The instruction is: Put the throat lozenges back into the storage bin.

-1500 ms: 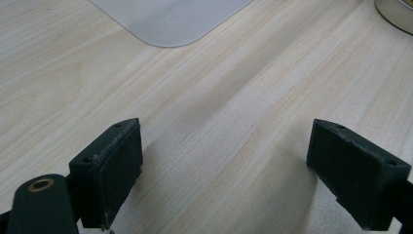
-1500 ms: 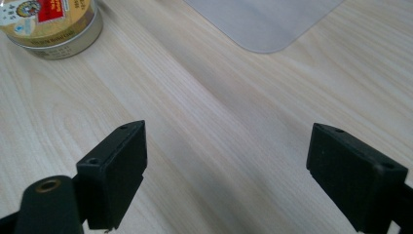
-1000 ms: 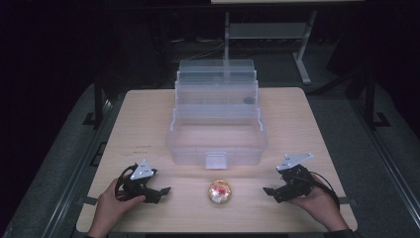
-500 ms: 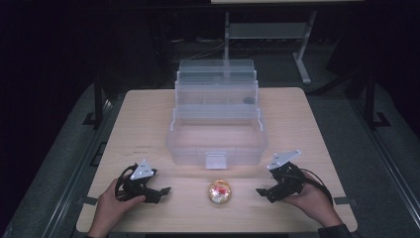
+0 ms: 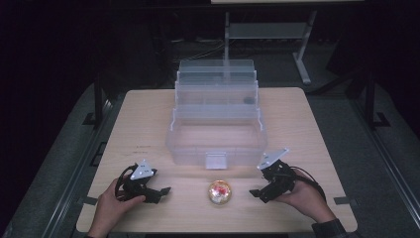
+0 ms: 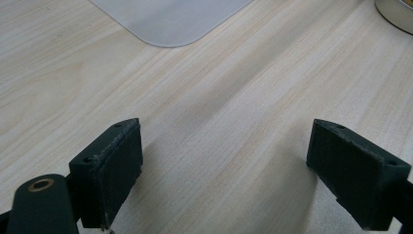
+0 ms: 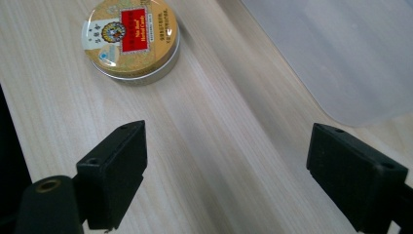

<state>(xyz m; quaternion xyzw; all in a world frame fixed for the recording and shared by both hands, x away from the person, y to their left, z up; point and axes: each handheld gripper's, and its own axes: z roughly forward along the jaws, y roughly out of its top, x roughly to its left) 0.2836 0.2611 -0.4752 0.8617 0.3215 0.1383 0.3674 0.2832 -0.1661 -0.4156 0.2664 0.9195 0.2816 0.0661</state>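
My right gripper (image 5: pixel 261 191), jaws wide & empty, sits just right of the round gold tin (image 5: pixel 220 192) lying flat near the table's (image 5: pixel 148 119) front edge before the clear tiered box (image 5: pixel 216 141); left gripper (image 5: pixel 157 191), also wide & empty, farther off.

Pale wood-grain table (image 5: pixel 148 119), light beige streaked lengthwise. Clear, faintly frosted tiered box (image 5: pixel 216 111) at centre frame. Gold round tin (image 7: pixel 130 38) at upper left of the right gripper view, red panel and white patch on its lid. Matte black jaws, grey plates on both grippers.
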